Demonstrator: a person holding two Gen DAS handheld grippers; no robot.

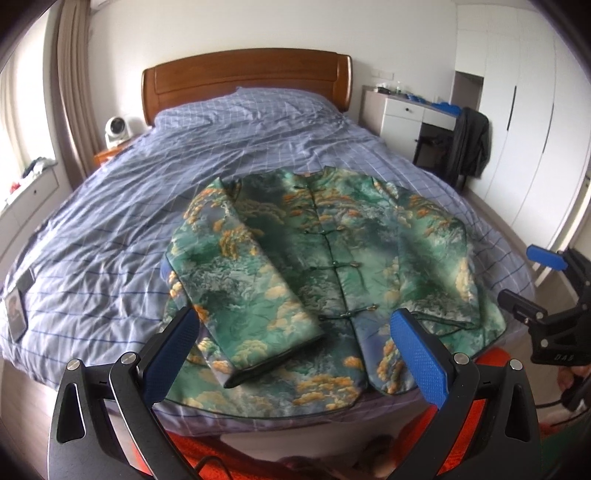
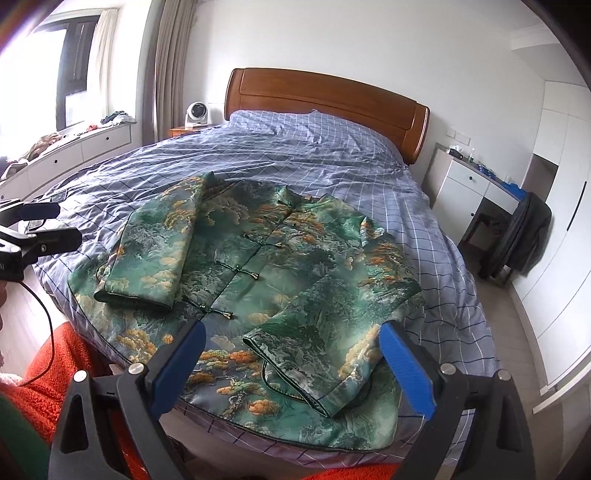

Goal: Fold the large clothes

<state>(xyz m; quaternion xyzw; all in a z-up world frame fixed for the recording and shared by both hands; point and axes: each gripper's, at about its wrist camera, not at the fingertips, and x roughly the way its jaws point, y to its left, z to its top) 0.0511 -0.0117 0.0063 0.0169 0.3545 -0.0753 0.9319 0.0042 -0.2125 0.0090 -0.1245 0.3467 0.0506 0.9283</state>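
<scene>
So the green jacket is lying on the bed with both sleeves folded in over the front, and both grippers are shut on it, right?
Not quite. Both wrist views show the left gripper and right gripper open, holding nothing. The jacket does lie on the bed, sleeves folded in.

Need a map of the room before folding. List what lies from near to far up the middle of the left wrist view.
Green landscape-print jacket with knot buttons → blue checked duvet cover → curved brown wooden headboard → white wall.
</scene>
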